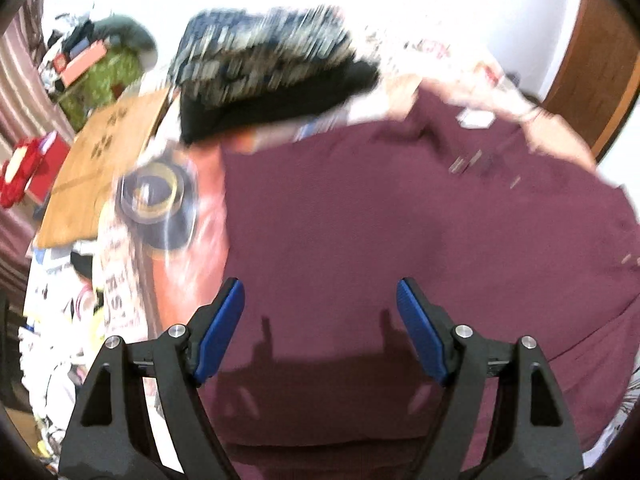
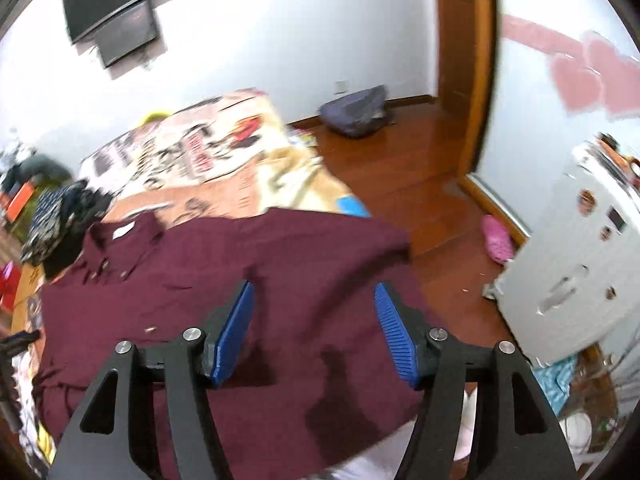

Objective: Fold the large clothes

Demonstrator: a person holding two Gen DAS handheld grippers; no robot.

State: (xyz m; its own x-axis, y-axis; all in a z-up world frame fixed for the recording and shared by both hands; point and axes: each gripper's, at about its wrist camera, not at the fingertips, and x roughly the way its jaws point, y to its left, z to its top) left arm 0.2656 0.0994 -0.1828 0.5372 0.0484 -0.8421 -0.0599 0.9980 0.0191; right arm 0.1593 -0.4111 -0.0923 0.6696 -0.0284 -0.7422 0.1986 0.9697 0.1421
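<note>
Both claws, left claw (image 1: 320, 316) and right claw (image 2: 314, 316), hang agape and empty above the maroon button-front cotton shirt (image 2: 224, 296) spread on the patterned bed cover (image 2: 208, 148), its right side overhanging the bed's edge, so weight could drag it floorward.

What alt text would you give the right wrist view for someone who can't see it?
A maroon button-up shirt lies spread on a bed with a printed cover, and the right gripper hovers open above it, holding nothing. Beyond are a wooden floor, a pink slipper and a white wall.
</note>
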